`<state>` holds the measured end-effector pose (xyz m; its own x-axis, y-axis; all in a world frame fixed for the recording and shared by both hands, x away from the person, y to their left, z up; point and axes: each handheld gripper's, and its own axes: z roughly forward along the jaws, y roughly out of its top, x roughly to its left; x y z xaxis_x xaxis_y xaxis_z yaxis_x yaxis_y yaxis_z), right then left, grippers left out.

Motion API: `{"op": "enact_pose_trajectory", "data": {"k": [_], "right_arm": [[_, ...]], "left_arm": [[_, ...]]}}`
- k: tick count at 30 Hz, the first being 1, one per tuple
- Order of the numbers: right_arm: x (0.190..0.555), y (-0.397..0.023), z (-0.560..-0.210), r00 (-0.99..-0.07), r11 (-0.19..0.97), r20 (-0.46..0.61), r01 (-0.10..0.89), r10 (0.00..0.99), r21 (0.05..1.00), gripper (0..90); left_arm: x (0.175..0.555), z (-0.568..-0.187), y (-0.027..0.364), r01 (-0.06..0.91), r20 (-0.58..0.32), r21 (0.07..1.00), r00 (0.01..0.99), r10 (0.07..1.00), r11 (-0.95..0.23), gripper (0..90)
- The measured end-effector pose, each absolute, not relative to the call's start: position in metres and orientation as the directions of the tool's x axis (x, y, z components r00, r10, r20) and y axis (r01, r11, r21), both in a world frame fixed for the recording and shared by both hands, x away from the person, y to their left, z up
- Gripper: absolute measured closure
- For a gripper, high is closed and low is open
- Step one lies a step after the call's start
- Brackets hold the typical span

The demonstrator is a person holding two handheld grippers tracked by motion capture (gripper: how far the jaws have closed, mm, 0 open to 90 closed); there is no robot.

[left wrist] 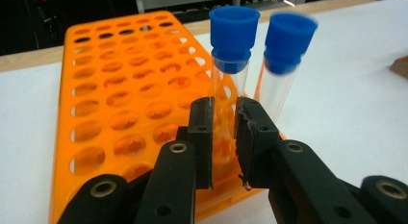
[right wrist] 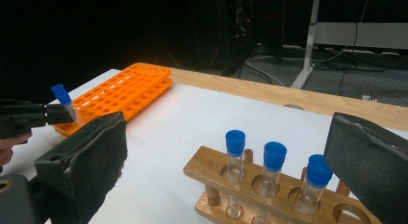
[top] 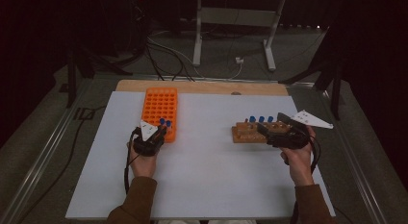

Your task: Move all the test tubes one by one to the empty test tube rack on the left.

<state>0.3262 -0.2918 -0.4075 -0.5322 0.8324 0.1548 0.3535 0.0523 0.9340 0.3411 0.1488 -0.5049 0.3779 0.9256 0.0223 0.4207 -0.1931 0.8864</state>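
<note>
My left gripper is shut on a clear test tube with a blue cap, held upright over the near edge of the orange tube rack. A second blue-capped tube stands just beside it, blurred. From above, the left gripper sits at the orange rack's near right corner. My right gripper is open wide, its pads on either side of a wooden rack that holds three blue-capped tubes. In the high view the right gripper reaches over that wooden rack.
A white board covers the table, with a wooden strip along its far edge. Most holes of the orange rack hold nothing. Cables and a metal stand lie on the floor beyond the table.
</note>
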Motion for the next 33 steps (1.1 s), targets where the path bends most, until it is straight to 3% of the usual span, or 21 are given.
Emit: {"op": "enact_pose_trajectory", "data": {"k": [6, 13, 22, 33], "right_arm": [[0.327, -0.293, -0.409, -0.529, 0.051, 0.158, 0.359, 0.834, 0.932, 1.1], [0.326, -0.292, -0.408, -0.533, 0.054, 0.155, 0.356, 0.832, 0.933, 1.1], [0.327, -0.295, -0.408, -0.525, 0.046, 0.160, 0.358, 0.836, 0.933, 1.1], [0.329, -0.297, -0.409, -0.514, 0.066, 0.134, 0.352, 0.847, 0.934, 1.2]], "left_arm": [[0.339, -0.506, 0.150, 0.422, 0.021, 0.886, 0.377, 0.926, -0.192, 78.8], [0.340, -0.506, 0.155, 0.451, -0.044, 0.881, 0.380, 0.924, -0.144, 77.1], [0.328, -0.490, 0.168, 0.422, -0.118, 0.904, 0.401, 0.909, -0.069, 54.2], [0.302, -0.464, 0.174, 0.355, -0.122, 0.932, 0.483, 0.867, -0.067, 26.2]]}}
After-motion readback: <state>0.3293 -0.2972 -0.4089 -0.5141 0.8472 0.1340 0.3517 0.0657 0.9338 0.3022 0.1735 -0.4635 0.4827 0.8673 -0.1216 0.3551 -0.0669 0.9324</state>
